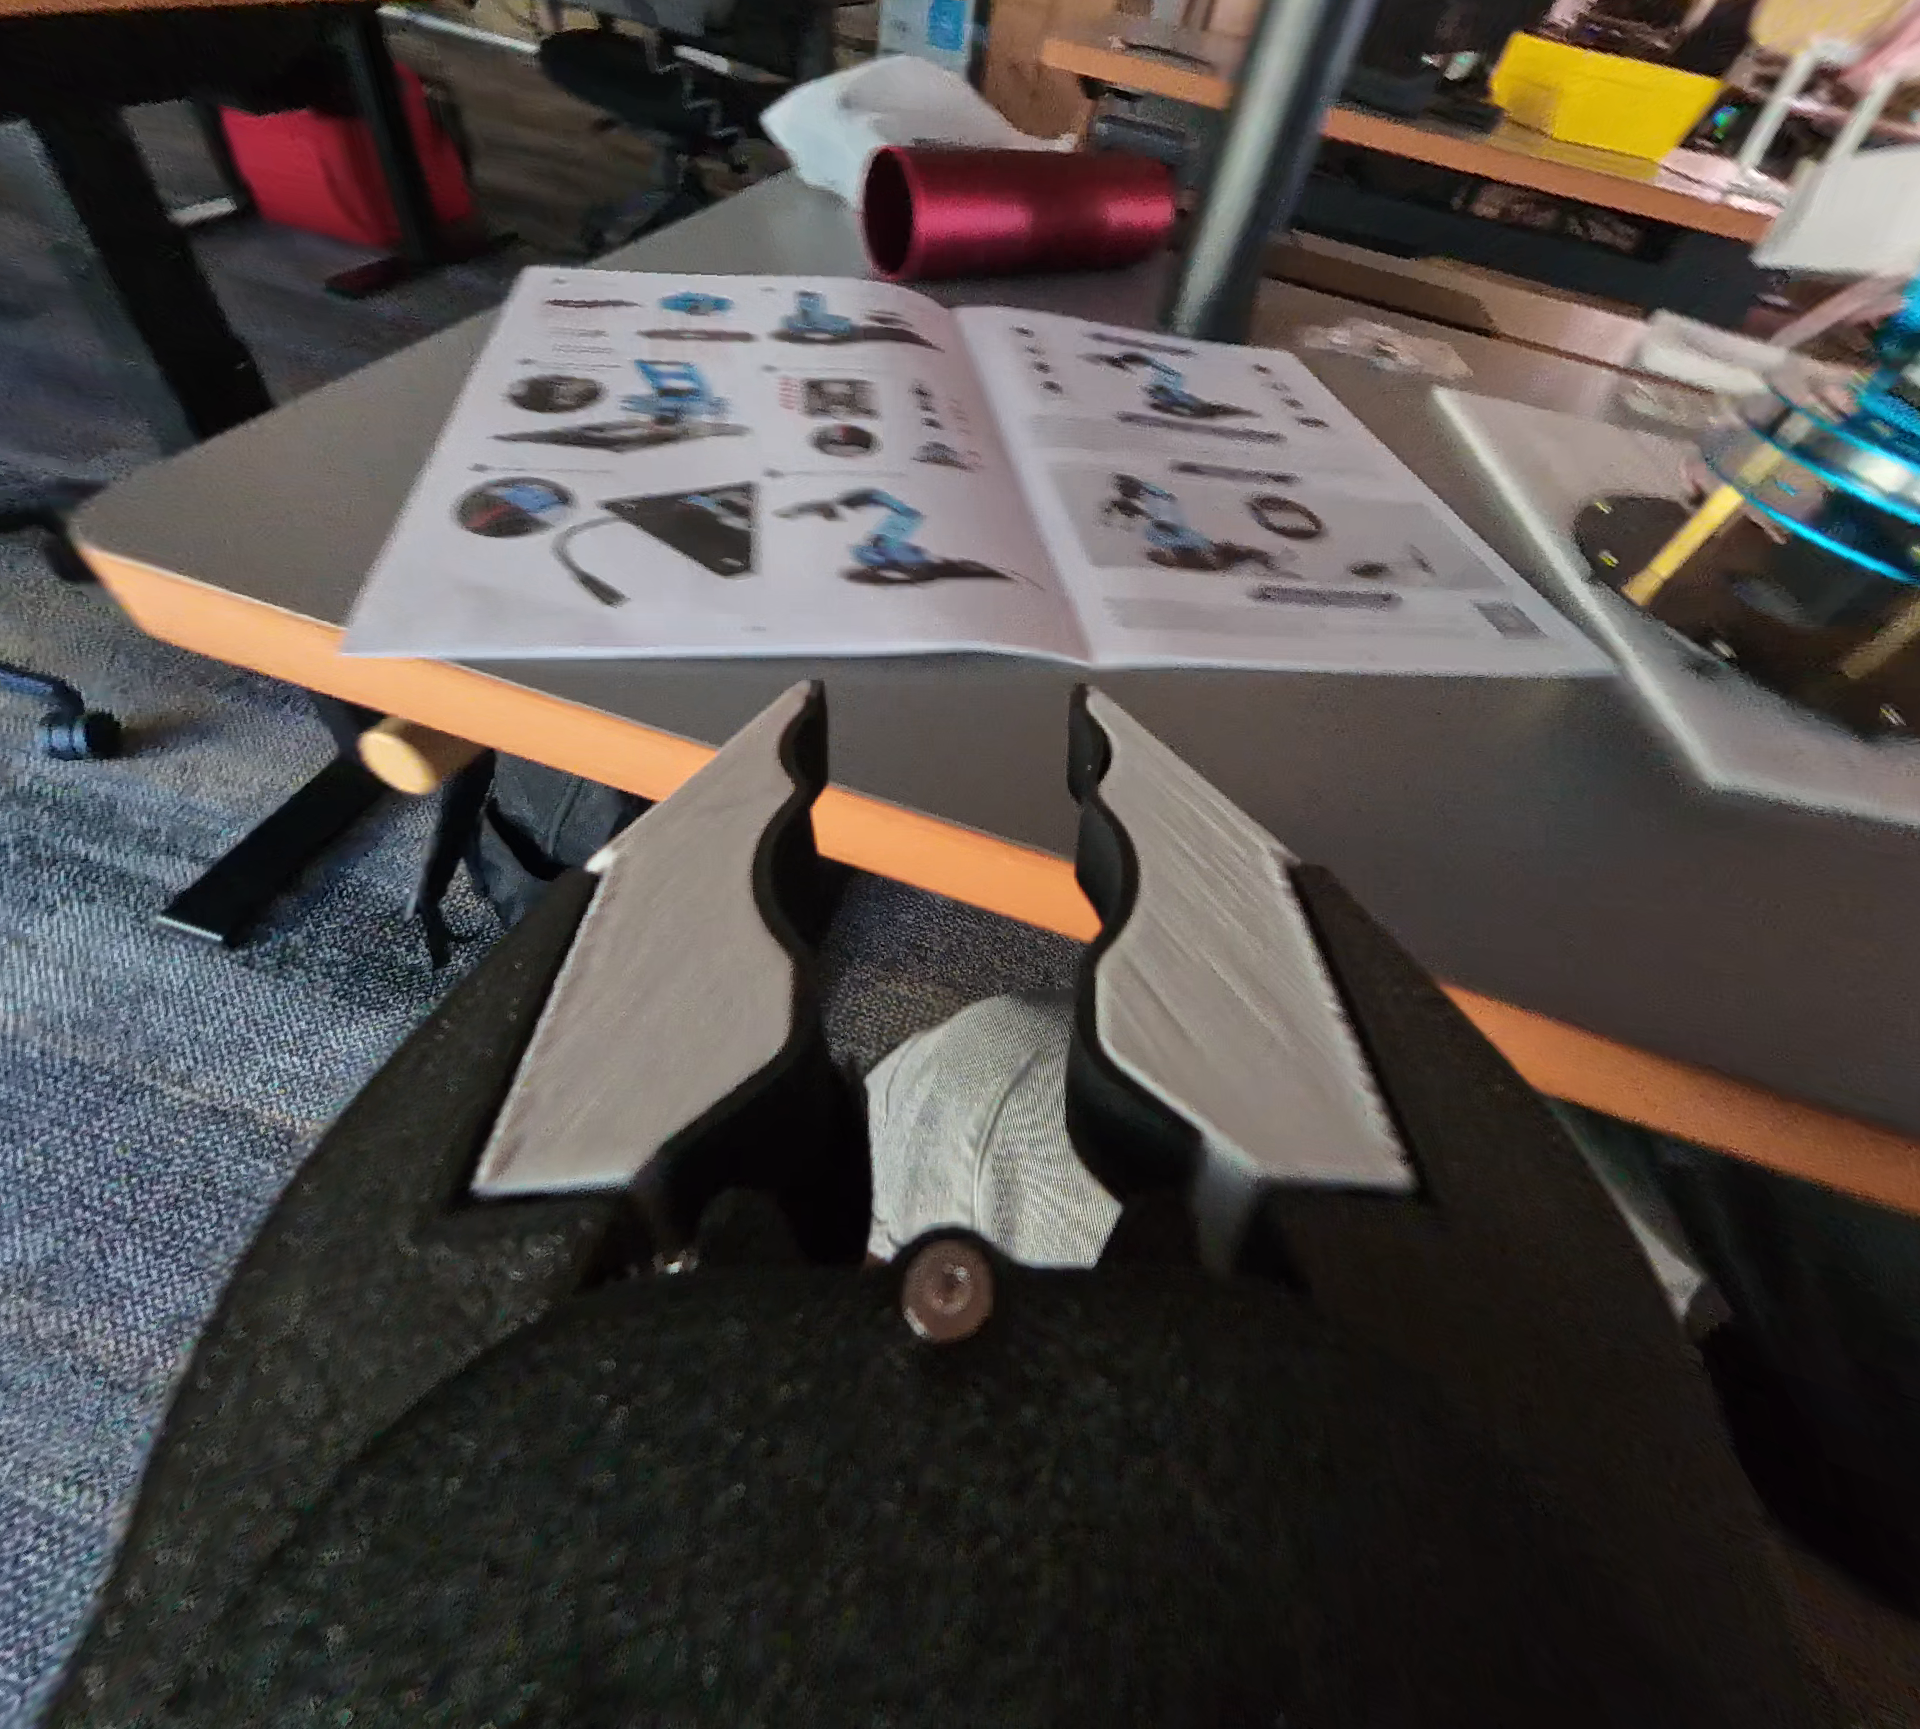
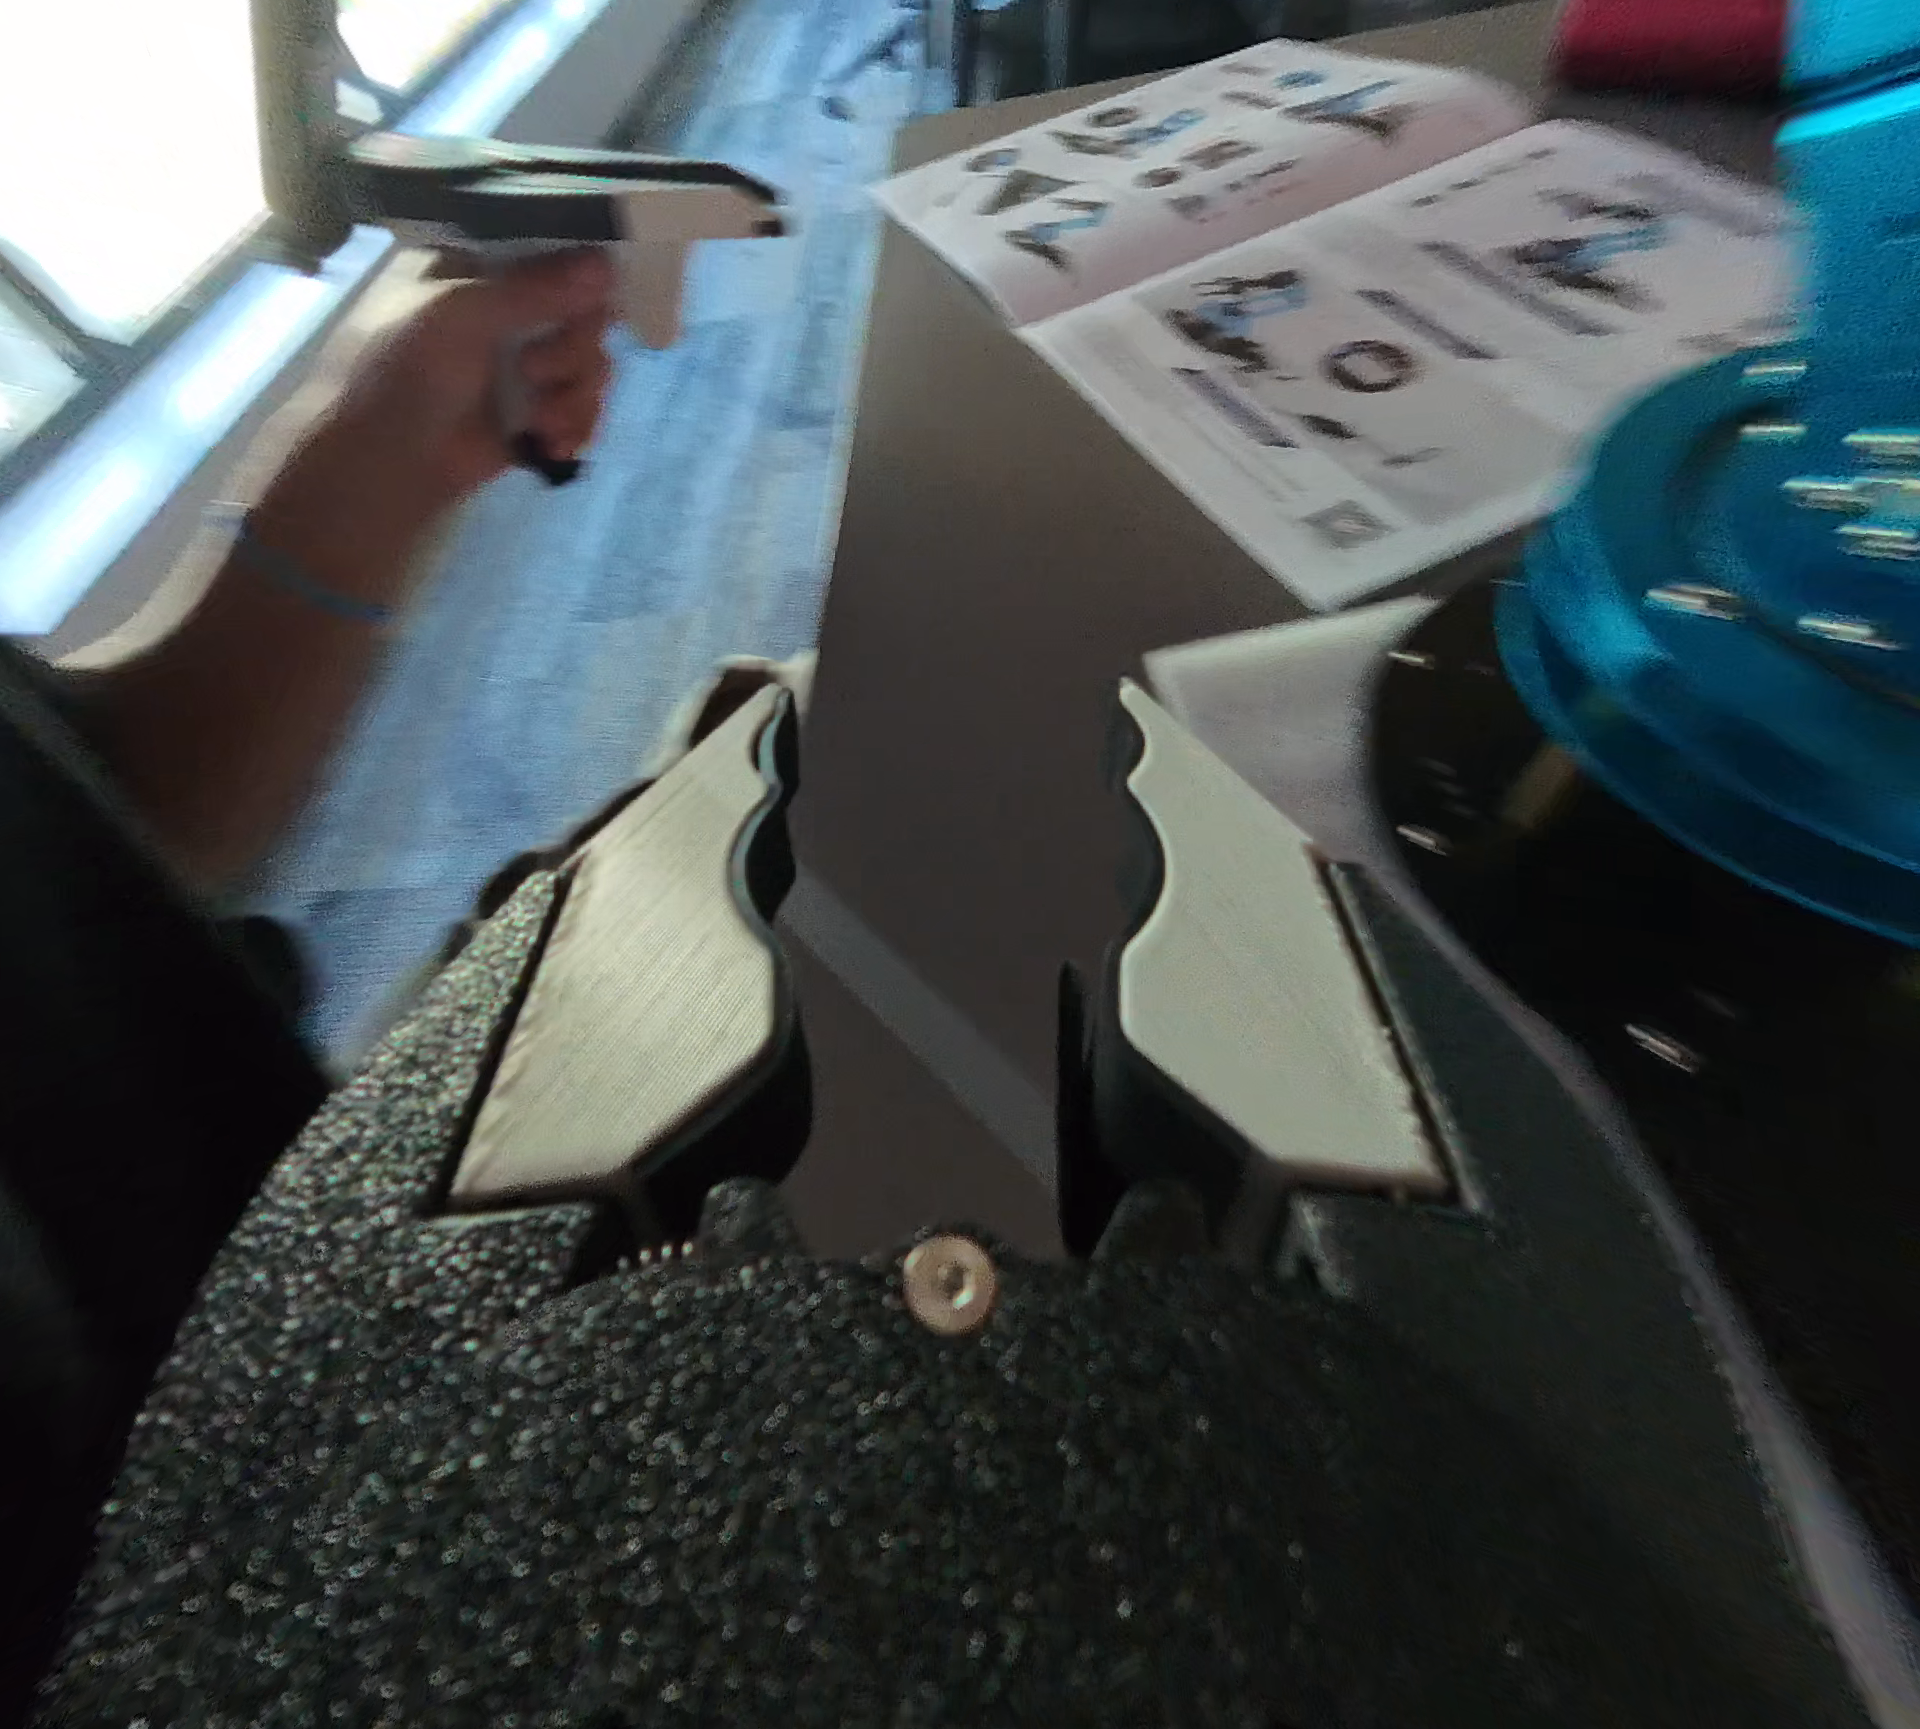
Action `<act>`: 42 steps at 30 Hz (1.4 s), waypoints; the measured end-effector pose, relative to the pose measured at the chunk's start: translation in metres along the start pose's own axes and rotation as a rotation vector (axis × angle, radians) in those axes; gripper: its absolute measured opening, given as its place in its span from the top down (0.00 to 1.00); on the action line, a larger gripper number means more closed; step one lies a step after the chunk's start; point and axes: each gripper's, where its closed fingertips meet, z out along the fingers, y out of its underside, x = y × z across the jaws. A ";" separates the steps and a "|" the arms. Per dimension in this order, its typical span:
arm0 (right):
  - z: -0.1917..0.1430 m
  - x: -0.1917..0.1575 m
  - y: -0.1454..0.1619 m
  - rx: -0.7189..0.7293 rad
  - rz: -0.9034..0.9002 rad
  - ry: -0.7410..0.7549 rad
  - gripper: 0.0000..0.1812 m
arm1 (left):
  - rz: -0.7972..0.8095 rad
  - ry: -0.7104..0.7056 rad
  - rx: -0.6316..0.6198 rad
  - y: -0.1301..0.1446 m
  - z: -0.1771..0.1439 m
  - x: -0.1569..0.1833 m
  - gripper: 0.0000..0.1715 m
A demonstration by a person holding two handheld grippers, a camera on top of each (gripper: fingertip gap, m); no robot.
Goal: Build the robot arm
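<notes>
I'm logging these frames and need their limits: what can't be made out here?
- Booklet: pages too blurred to make out in both views.
- Blue assembly: cut off by the right edge, smeared by motion blur.
- Red cylinder: far end hidden behind the dark pole.
- Left gripper, right gripper: both open and empty; their handles lie out of view.
</notes>
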 end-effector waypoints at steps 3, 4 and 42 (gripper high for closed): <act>0.037 -0.018 0.002 -0.042 0.087 -0.097 0.71 | -0.036 0.005 0.008 -0.013 0.014 -0.037 0.73; 0.047 -0.021 0.005 -0.061 0.090 -0.100 0.71 | -0.040 0.002 0.006 -0.015 0.018 -0.048 0.73; 0.068 0.073 0.014 -0.183 -0.143 0.687 0.87 | -0.217 0.178 -0.322 -0.023 0.120 -0.101 0.77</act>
